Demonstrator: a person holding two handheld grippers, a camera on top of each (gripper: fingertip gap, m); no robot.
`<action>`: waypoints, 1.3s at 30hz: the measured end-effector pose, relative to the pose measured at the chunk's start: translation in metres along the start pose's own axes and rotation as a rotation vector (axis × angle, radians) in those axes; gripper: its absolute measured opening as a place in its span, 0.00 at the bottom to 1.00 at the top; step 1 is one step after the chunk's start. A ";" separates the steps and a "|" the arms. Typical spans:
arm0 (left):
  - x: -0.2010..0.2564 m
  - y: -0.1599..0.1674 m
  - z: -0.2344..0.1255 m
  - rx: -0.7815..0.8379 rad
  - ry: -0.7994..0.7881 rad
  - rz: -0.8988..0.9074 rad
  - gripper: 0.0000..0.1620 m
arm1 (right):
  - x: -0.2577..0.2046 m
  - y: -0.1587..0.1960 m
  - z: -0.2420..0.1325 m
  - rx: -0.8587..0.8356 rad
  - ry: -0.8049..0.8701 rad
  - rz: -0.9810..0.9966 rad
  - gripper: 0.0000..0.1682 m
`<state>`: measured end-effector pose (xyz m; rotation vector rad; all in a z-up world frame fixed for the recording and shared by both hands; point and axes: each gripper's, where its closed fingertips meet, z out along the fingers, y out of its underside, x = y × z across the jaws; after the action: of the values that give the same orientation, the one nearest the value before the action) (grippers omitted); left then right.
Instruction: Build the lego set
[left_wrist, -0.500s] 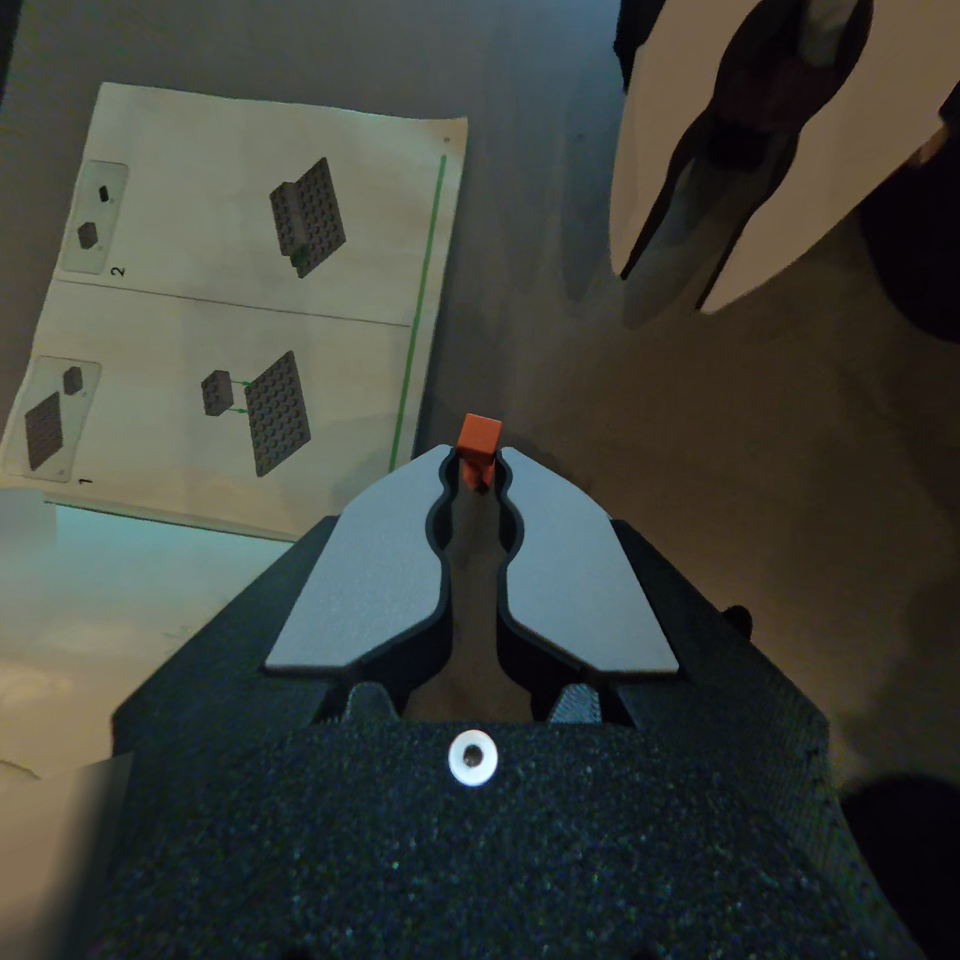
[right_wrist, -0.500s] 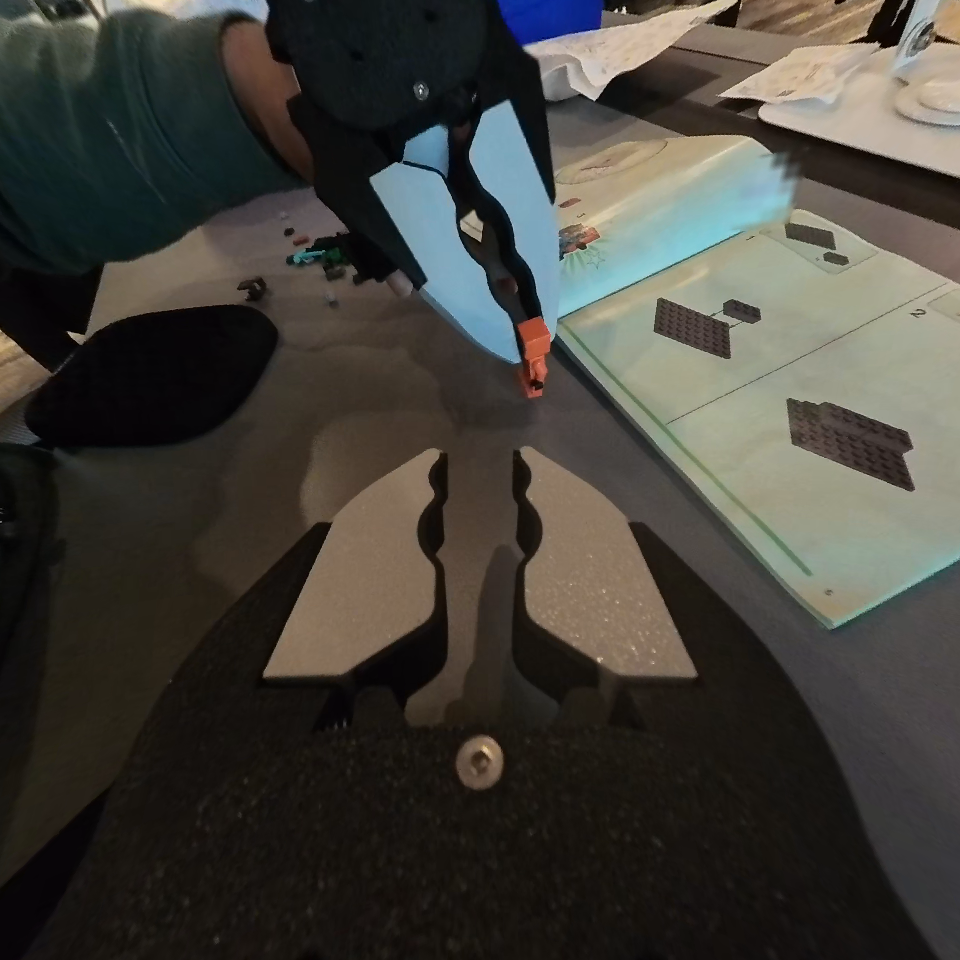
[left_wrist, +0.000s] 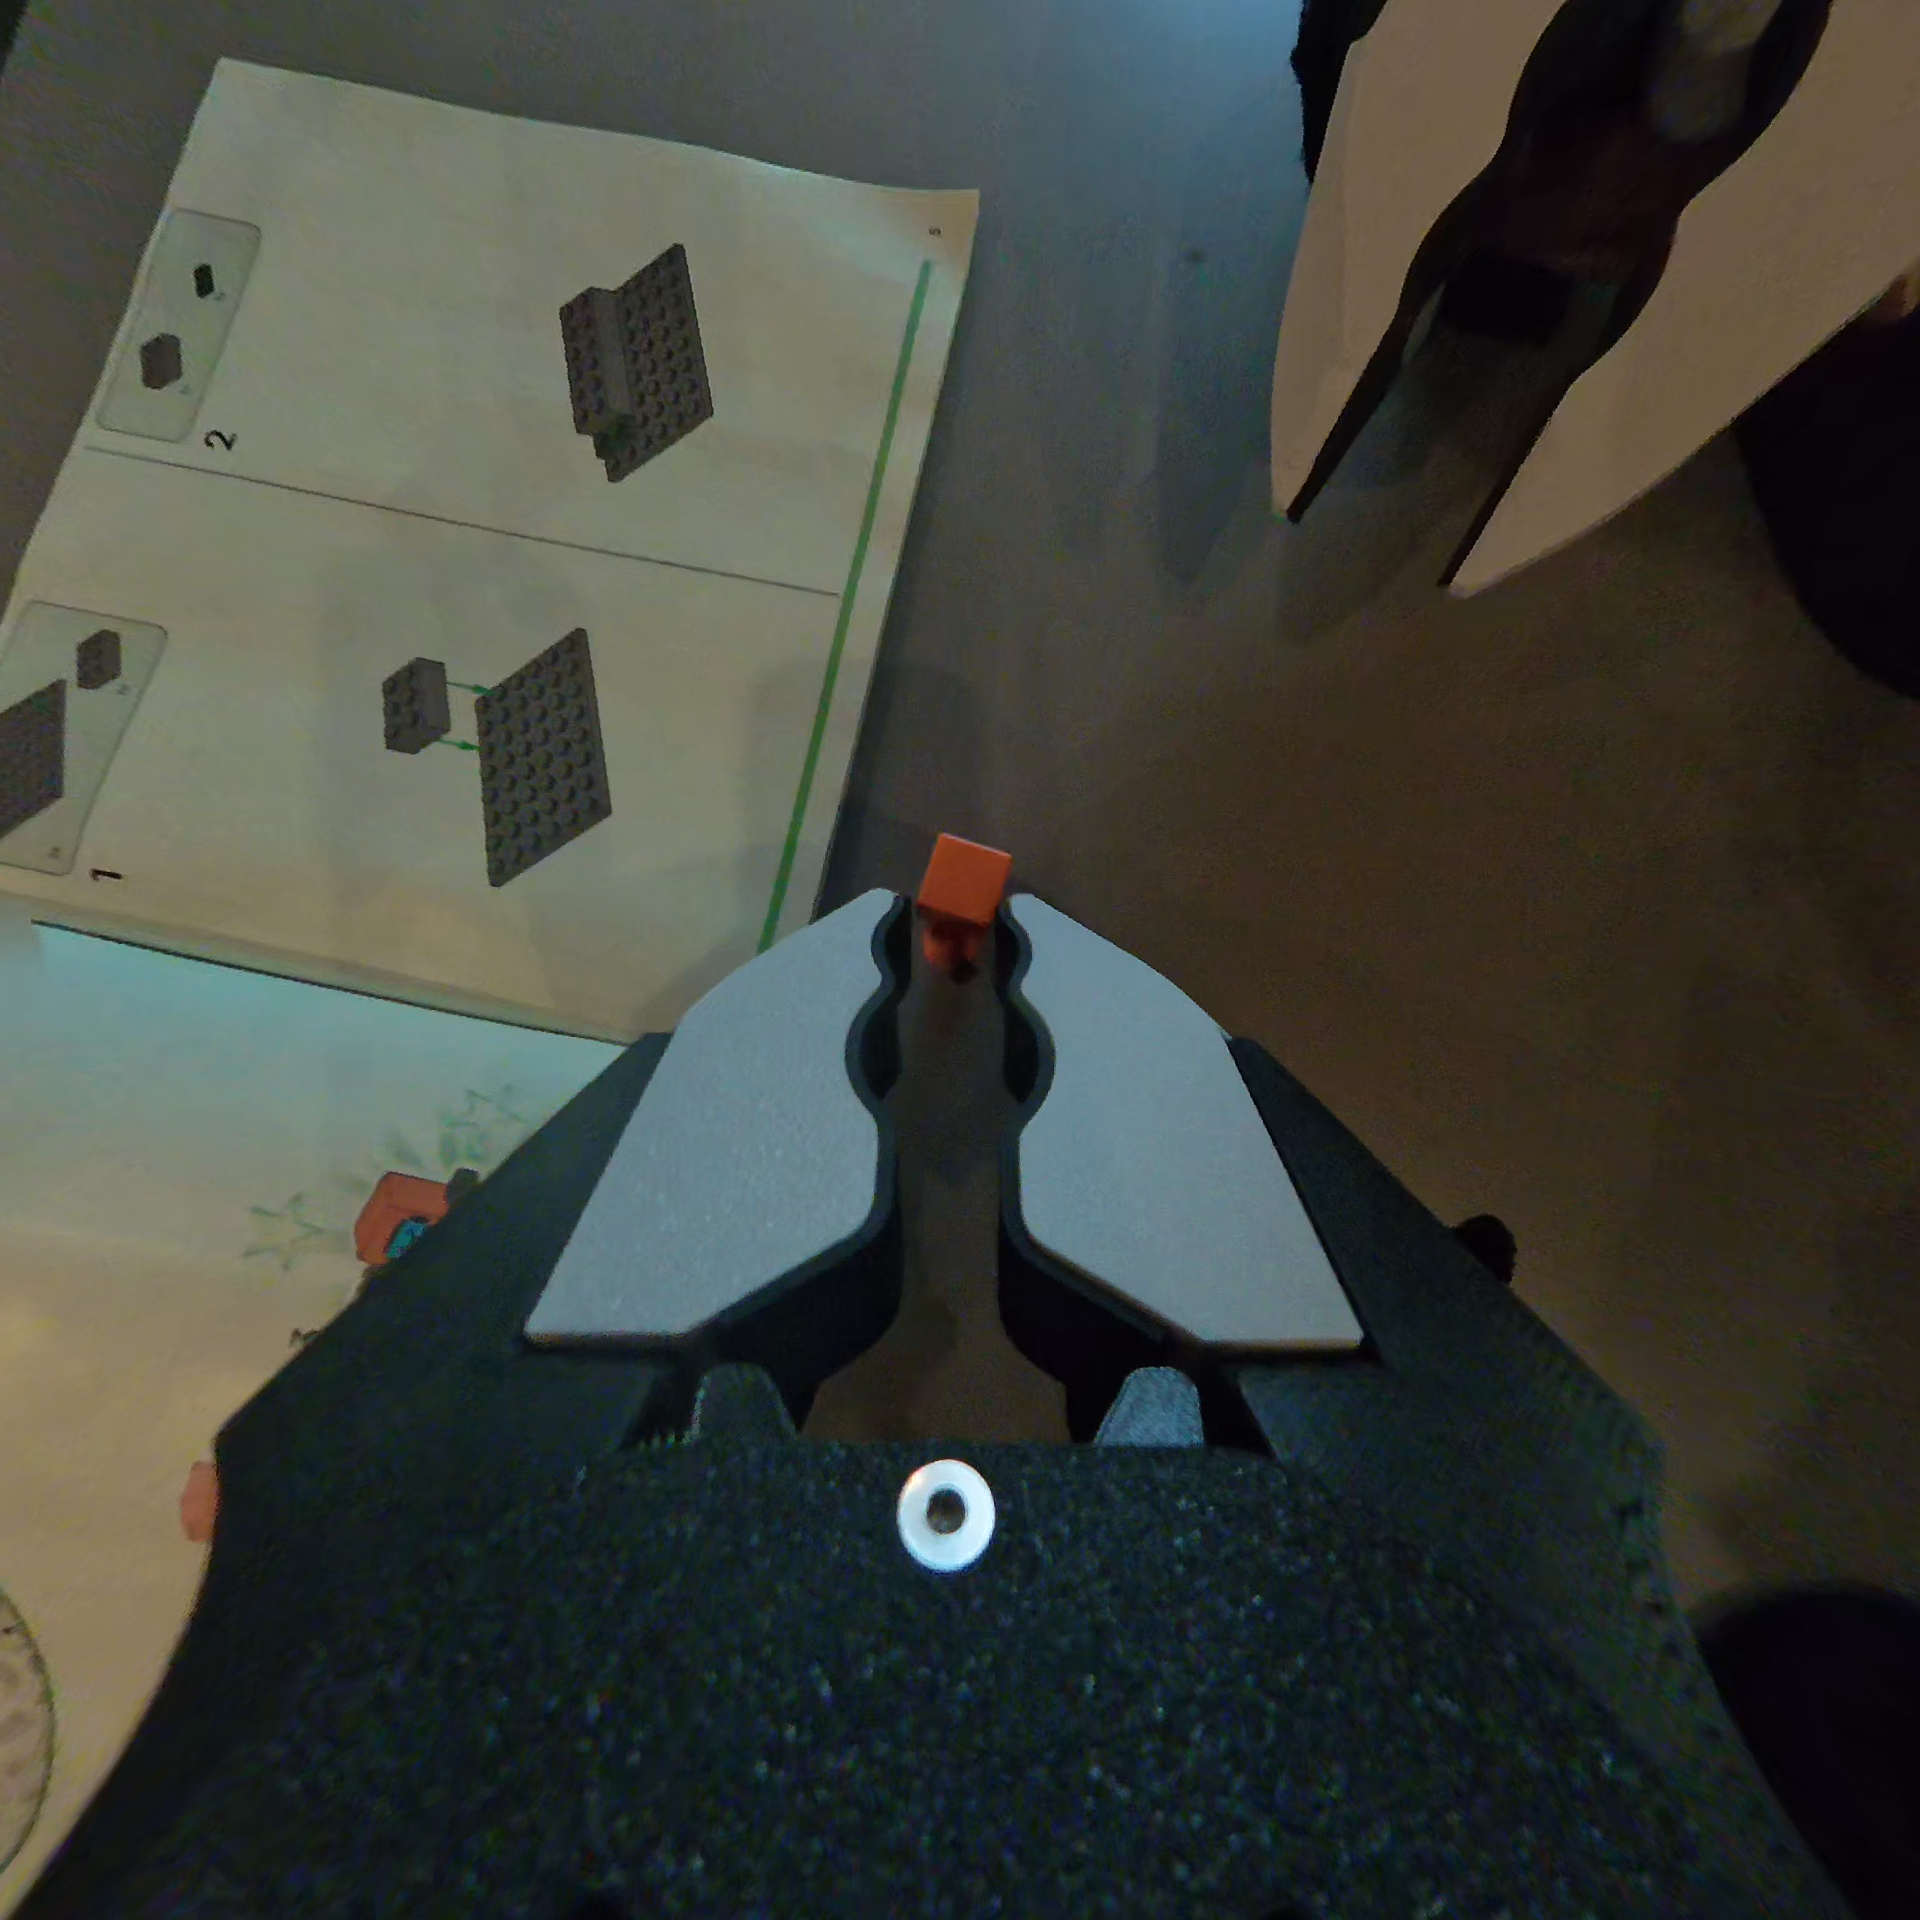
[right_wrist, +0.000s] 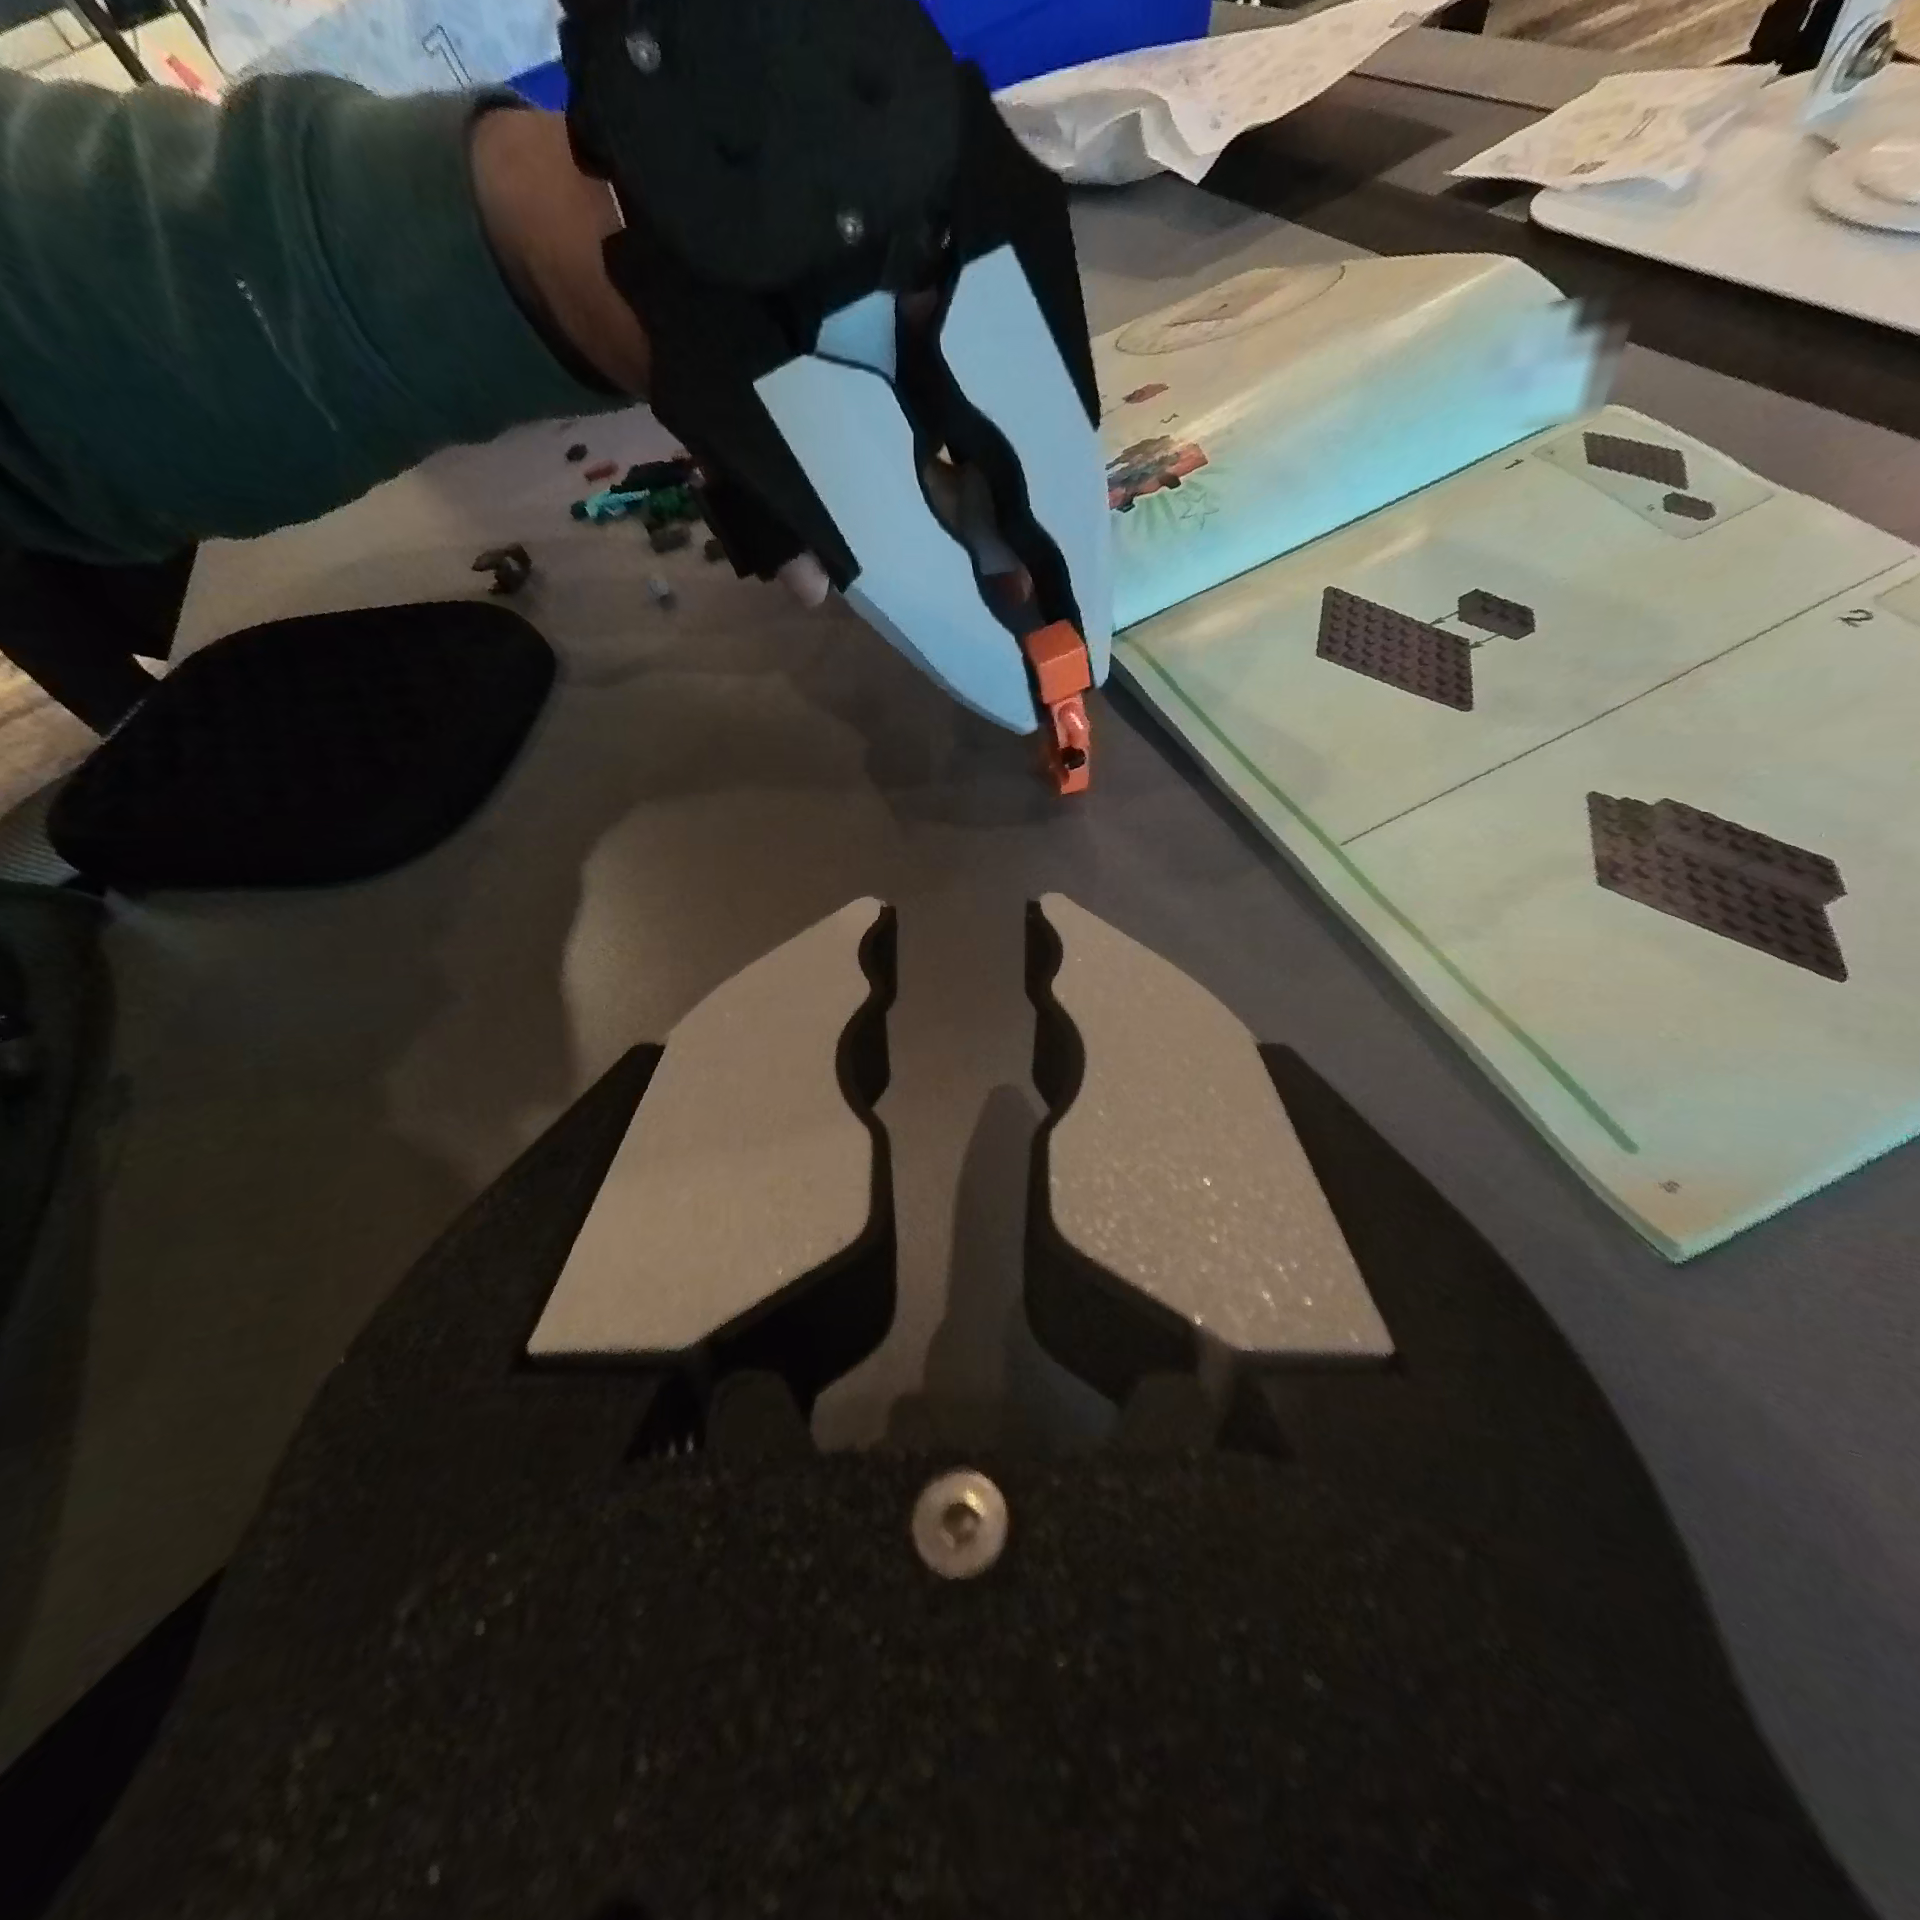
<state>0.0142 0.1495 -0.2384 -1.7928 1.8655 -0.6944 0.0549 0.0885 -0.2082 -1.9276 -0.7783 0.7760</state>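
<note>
Right hand-held gripper (right_wrist: 958, 914): grainy black body, flat grey wavy-edged fingers spread, nothing between, above matte grey worktop (right_wrist: 312, 1039). Left hand-held gripper (left_wrist: 954, 902): same build, tips pinching small orange lego piece (left_wrist: 961, 894), blocky top, narrow stem with lower end at worktop, just beside edge of open paper instruction booklet (right_wrist: 1507, 831). Farther back: loose lego pieces (right_wrist: 644, 504), small, mixed colours, scattered on worktop.
</note>
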 end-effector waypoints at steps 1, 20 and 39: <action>0.000 0.000 0.000 0.001 0.002 -0.002 0.10 | 0.000 0.000 0.000 0.000 0.000 0.000 0.14; 0.005 -0.001 -0.013 0.037 -0.006 0.020 0.13 | 0.000 0.002 0.001 -0.007 -0.008 0.009 0.14; 0.009 -0.003 -0.004 0.034 0.001 0.044 0.11 | -0.001 0.003 0.002 -0.008 -0.011 0.012 0.14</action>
<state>0.0134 0.1407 -0.2330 -1.7250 1.8768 -0.7067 0.0535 0.0874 -0.2113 -1.9385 -0.7782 0.7925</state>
